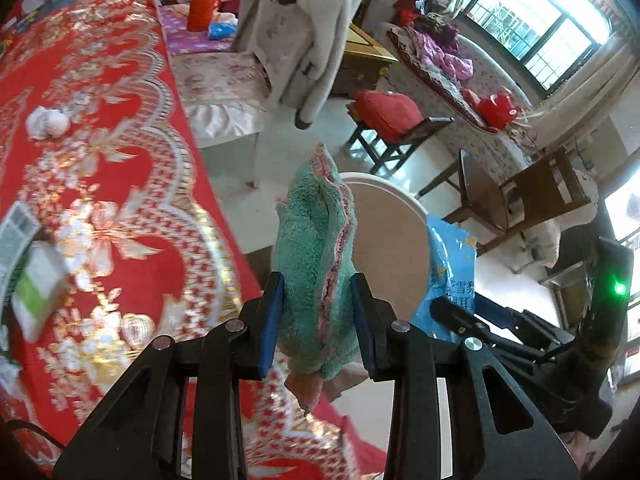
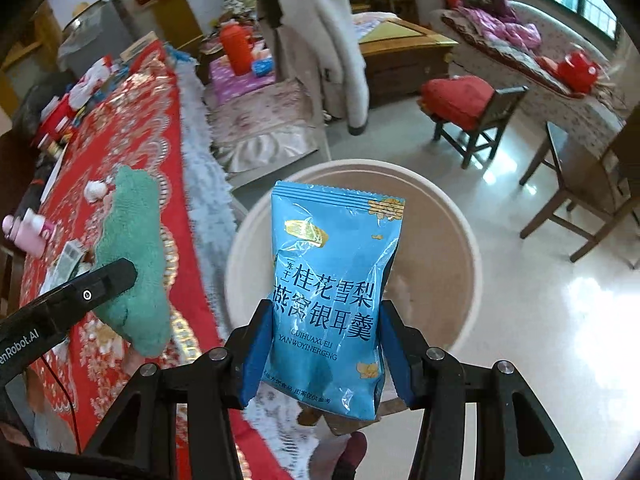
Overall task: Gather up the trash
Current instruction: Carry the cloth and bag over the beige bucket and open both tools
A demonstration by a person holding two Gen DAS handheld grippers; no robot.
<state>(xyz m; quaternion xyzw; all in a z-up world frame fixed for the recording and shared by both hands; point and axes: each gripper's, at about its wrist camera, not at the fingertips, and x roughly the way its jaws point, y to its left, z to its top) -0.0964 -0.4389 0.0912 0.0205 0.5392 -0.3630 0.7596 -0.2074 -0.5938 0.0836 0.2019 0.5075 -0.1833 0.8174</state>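
Blue pads of the right claw (image 2: 322,350) were clamped on the lower sides of a sky-blue snack packet (image 2: 334,280), held upright directly over a wide, cream-rimmed bin (image 2: 474,240) standing on the pale floor beside the tabletop (image 2: 132,120). At the left, the left claw (image 1: 318,320) was clamped on a bunched teal fleece cloth (image 1: 316,248) with a pink striped edge, held at the bin's near side, by the tabletop's edge.

Judging by this, the task was in its middle: two items were lifted and brought to the bin, neither released yet. The bin's brown inside looked empty where it showed. More appeared left to gather, since a crumpled white tissue (image 1: 47,122) lay on the red and gold cloth covering the tabletop, and small boxes and clutter lay farther along it, too blurred to name.

The packet looked glossy and crinkled, sealed with a serrated top edge, printed with dark Chinese characters and gold flower motifs. It seemed puffy rather than flat, so whether it was emptied could not be told.
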